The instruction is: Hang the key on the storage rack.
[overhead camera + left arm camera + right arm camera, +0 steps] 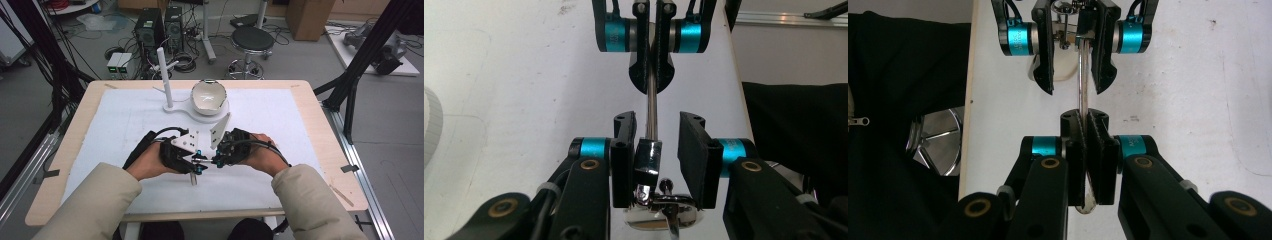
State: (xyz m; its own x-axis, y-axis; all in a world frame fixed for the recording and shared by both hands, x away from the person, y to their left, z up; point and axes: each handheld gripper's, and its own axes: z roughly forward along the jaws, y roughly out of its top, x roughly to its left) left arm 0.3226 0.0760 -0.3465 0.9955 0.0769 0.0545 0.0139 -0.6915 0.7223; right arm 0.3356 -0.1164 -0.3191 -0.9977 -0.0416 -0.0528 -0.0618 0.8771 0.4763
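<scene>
Pinched fast in the right gripper [1087,117], jaws shut, with no gap to see: the flat handle end of a metal utensil [1082,80]. From there straight ahead along the slim shaft [651,102] to the chrome head [646,160], with its spring and pin, lying between the jaws of the left gripper [656,120]. Narrow there but not clearly clamped: one pad against the head, the other just beside it with a sliver of daylight between. Best judged as straddling, not yet gripping.

Seen from the high view, nose to nose just above the white mat [125,125]: left gripper [192,167] and right gripper [217,161], nearly touching, with the utensil's long axis running from one to the other, roughly along the near edge of the table [325,145]. Head end nearer the left hand, handle end nearer the right. Probably a handover or a pull along that axis next; worth squaring the left pads on the head before easing the right off, otherwise a likely tilt and drop onto the mat.

Near edge close behind both wrists, so little room towards the body. Open mat to either side and ahead. Farther off, well apart, a bowl [208,97] on a white stand with an upright post [164,75].
</scene>
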